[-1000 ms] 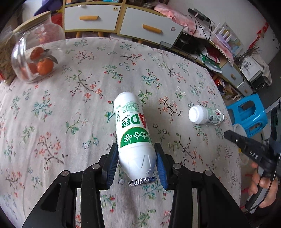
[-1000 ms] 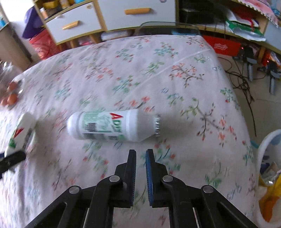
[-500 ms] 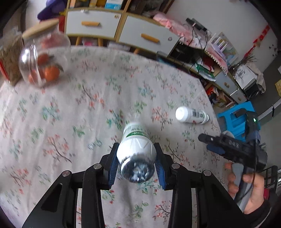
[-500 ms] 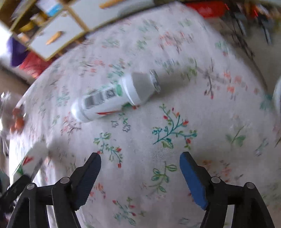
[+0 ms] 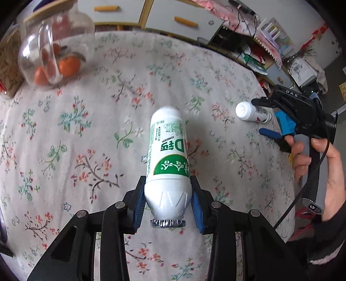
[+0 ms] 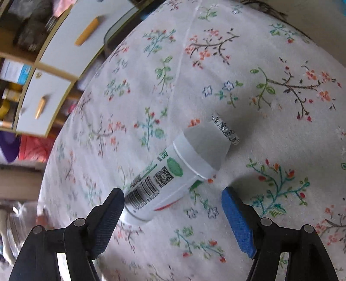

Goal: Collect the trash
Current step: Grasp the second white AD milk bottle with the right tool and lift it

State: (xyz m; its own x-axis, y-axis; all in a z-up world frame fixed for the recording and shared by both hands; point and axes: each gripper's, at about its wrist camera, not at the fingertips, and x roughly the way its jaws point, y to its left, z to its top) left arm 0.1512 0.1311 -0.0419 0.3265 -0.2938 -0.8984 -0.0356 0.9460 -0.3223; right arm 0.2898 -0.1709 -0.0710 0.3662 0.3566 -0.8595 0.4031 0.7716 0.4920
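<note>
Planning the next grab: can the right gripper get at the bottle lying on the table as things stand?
Probably yes. The right gripper is open, the lying bottle sits just ahead of its fingertips, and nothing lies between. The left gripper is busy holding the other bottle.

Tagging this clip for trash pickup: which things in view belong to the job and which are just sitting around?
Job:
- held bottle, in left gripper
- lying bottle, near open right gripper

Just lying about:
- glass jar of oranges
- drawers
- blue stool
</note>
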